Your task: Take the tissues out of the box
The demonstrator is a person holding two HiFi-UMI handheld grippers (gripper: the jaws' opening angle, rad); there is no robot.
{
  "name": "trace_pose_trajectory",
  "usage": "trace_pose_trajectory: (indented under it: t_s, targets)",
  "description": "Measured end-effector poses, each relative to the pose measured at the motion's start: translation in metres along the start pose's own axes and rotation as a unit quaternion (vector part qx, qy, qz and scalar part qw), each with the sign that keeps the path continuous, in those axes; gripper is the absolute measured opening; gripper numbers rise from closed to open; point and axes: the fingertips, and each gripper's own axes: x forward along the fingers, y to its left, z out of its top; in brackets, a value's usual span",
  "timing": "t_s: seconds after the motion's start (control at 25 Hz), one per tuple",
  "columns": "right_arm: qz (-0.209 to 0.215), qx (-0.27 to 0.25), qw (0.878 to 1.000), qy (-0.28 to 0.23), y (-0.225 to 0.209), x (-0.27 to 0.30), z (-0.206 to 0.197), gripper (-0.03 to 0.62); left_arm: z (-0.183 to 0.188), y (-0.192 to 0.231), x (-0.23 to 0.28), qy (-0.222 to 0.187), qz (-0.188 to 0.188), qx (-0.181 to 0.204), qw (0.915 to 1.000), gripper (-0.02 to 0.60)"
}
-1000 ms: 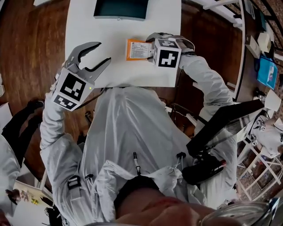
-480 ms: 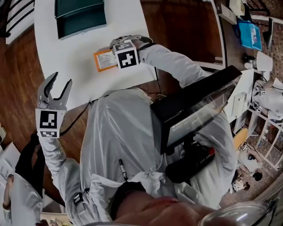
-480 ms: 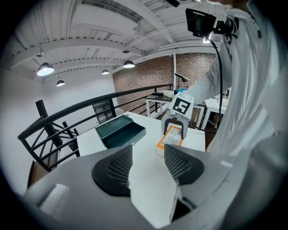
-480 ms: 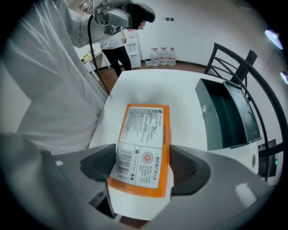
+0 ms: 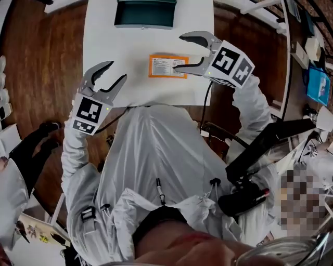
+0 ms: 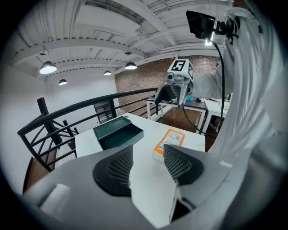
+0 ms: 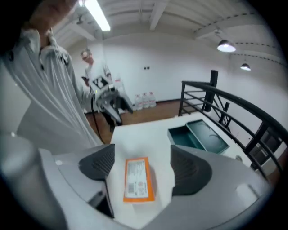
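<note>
Right claw: raised off flat orange cardboard tissue box, jaws opening, empty
Left claw: open, empty
Tip: pinch tissue squarely

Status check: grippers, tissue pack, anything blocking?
Left hand-held gripper open, empty. Right hand-held gripper opening over orange tissue pack, not gripped. Pack flat on table, outside teal box. Nothing in the way.

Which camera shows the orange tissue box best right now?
Right gripper view: the orange tissue box lies close, with its whole top label showing. The head view shows it small; the left gripper view shows it partly behind a jaw.
</note>
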Motion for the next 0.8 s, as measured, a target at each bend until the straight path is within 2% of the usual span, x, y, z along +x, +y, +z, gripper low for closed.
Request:
trace_pose_trajectory:
  t_s: [0.12, 0.16, 0.24, 0.32, 0.44, 0.8]
  targets:
    - [0.012, 0.035, 0.988, -0.151, 0.014, -0.025, 0.058, 0.393, -0.003, 0.008, -0.012, -0.014, 0.020, -0.033, 0.9991, 0.224]
    - [0.007, 0.045, 0.982, -0.185, 0.019, -0.031, 0.063, 0.394, -0.003, 0.007, -0.013, -0.022, 0.026, -0.047, 0.9983, 0.224]
    - [-0.019, 0.063, 0.974, -0.217, 0.022, -0.034, 0.055, 0.393, -0.001, 0.003, -0.012, -0.033, 0.036, -0.071, 0.9963, 0.224]
    - [-0.047, 0.076, 0.973, -0.212, 0.020, -0.030, 0.036, 0.393, 0.002, 0.001, -0.010, -0.038, 0.036, -0.085, 0.9950, 0.224]
    - [-0.073, 0.077, 0.976, -0.191, 0.019, -0.026, 0.016, 0.393, 0.002, 0.000, -0.009, -0.030, 0.035, -0.081, 0.9956, 0.224]
    - [-0.074, 0.065, 0.978, -0.183, 0.022, -0.031, -0.004, 0.393, 0.015, -0.005, -0.002, -0.031, 0.057, -0.058, 0.9962, 0.222]
